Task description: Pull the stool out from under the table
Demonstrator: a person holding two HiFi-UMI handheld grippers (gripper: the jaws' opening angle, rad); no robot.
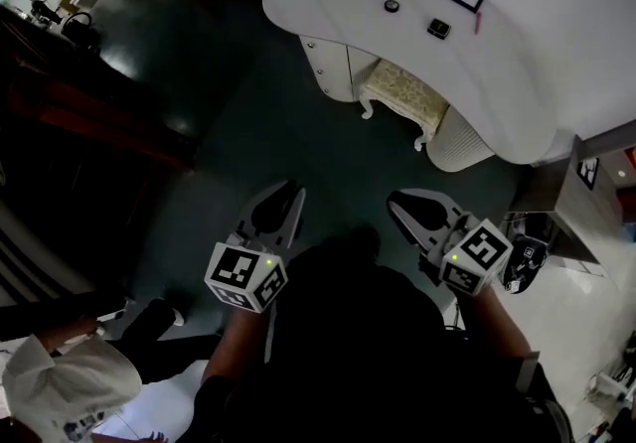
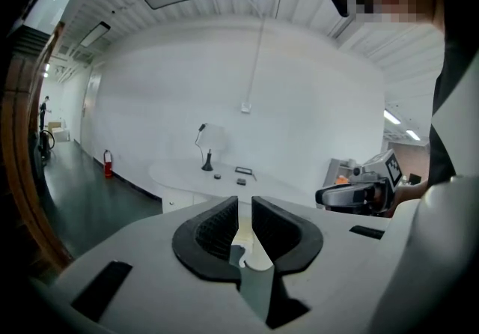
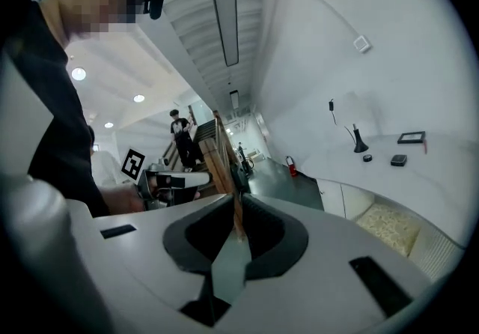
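**Stool still tucked in; both grippers empty, on approach**

The white table (image 1: 517,64) is seen at the top of the head view, w/ the stool (image 1: 405,98) tucked under its curved edge, so that only the cream cushion and carved legs show. A ribbed white bin (image 1: 459,145) is set just beside it. The stool is judged untouched, so the task is put at the approach stage.

The left gripper (image 1: 290,195) and right gripper (image 1: 396,201) are held low in front of the body, side by side and well apart from the stool. They are pointed roughly toward it, presumably carried so until a leg or seat edge can be gripped. The left jaws are nearly together, w/ a narrow slit btw. the pads and nothing in it. The right jaws are closed on each other, nothing btw. them.

The layout of stool, table and grippers is given by the head view only, and the jaw gaps by the gripper views only. The cushion is caught at lower right in the right gripper view. It is not clearly made out in the left gripper view, where the tabletop w/ its lamp (image 2: 207,160) is seen.
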